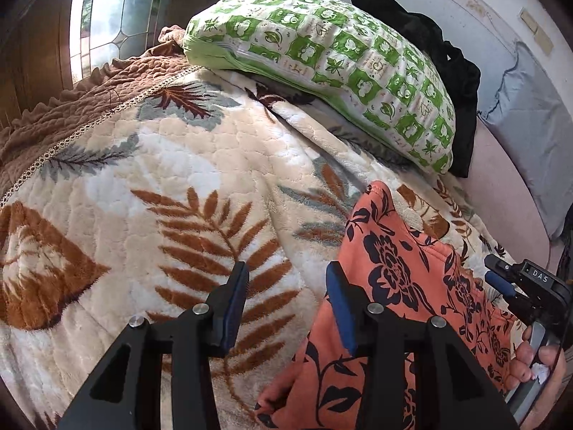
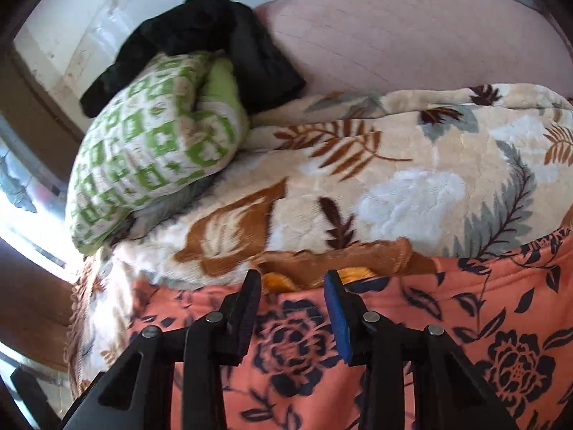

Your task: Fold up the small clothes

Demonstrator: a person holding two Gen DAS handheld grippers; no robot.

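The orange garment [image 1: 390,268] with the dark flower print is spread on the blanket [image 1: 150,186] on the bed, on the near side, a bit rumpled along its top edge. In the right wrist view it fills the bottom of the frame, with the blanket's brown trim peeking out just past its edge.

Left gripper [image 1: 286,308] hangs over the spot where the garment's edge meets the blanket; jaws are partly open with nothing between them, one pad over the blanket's leaf print, the other over the cloth. Not gripping anything as far as I can see.

Right gripper [image 2: 292,308] is pointed down over the garment near its top edge, jaws also partly open, empty, no fabric pinched. From the left camera you can see it off to the side with a hand [image 1: 537,362] wrapped round its handle.

Further back there's a green-and-white pillow [image 1: 322,68] lying on the blanket, and black clothing [image 1: 440,68] heaped behind it against the wall. A window [image 1: 104,10] is off in the corner, and a pink sheet [image 2: 412,36] shows beyond the blanket.
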